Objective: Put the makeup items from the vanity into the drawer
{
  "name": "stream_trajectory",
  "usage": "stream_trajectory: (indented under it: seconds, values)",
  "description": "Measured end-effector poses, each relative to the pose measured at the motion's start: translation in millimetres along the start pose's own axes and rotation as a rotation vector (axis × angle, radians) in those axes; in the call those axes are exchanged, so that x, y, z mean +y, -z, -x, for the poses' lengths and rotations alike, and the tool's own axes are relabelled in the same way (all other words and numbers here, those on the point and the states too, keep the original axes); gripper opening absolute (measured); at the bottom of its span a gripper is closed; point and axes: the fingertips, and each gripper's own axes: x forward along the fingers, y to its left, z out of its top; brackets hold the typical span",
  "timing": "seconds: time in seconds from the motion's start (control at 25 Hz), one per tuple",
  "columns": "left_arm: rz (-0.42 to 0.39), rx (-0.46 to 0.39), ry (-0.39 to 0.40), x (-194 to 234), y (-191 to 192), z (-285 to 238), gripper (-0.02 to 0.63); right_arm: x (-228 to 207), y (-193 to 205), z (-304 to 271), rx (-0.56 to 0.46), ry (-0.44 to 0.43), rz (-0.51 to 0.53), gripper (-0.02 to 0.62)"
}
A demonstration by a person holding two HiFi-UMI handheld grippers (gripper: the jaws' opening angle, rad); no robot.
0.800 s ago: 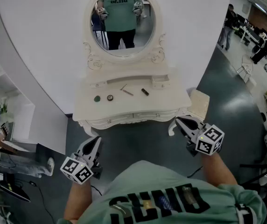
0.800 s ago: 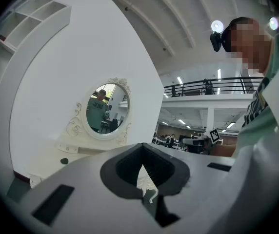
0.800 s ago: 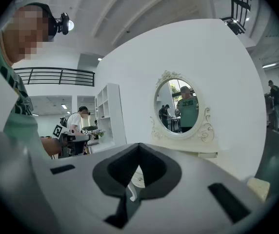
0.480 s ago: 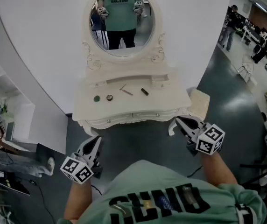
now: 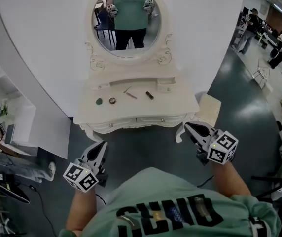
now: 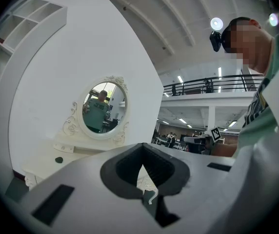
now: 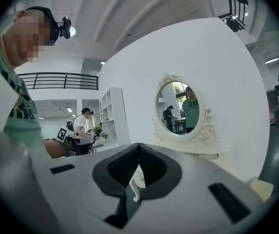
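Head view. White vanity counter (image 5: 180,102) against the wall, oval mirror (image 5: 127,19) above it. Four makeup items lie on the counter in a loose row, none touching:
- green round item (image 5: 99,101), furthest left
- round compact (image 5: 112,100), just beside it
- thin stick (image 5: 129,93), lying at a slant
- dark tube (image 5: 150,95), furthest right

The drawer (image 5: 153,119) below the counter edge is closed. Left claw (image 5: 100,148) and right claw (image 5: 190,129) are both held low in front of the person's body. They are well apart from the counter and touch nothing. The right one sits nearer the counter's right corner.

Left gripper view. The left claw (image 6: 142,151) has its pads pressed together at the tips, with nothing between them. Only a sliver of the vanity shows through the notch below. Beyond it are the mirror (image 6: 104,108) and the green round item (image 6: 58,160) on the counter. The other makeup items are too small to pick out. The right claw's marker cube (image 6: 214,133) is in sight to the right.

Right gripper view. The right claw (image 7: 139,149) is likewise pressed together and empty. The mirror (image 7: 181,106) is ahead and to the right. The makeup items are hidden behind the claw body.
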Motion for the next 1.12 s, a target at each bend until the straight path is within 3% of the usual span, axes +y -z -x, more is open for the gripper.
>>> stream_trajectory:
  seconds: [0.32, 0.56, 0.84, 1.12]
  values:
    - [0.02, 0.005, 0.009, -44, 22, -39, 0.008, -26, 8, 41, 0.018, -0.048, 0.009, 0.009]
    - [0.023, 0.037, -0.004, -38, 29, -57, 0.008, -49, 14, 27, 0.027, -0.075, -0.011, 0.01]
    - [0.062, 0.029, 0.019, 37, 22, -91, 0.008, -72, 13, -47, 0.045, -0.078, -0.001, 0.011]
    - [0.06, 0.042, 0.134, 173, -14, -167, 0.008, -117, -16, -170, -0.006, 0.017, 0.012, 0.01]
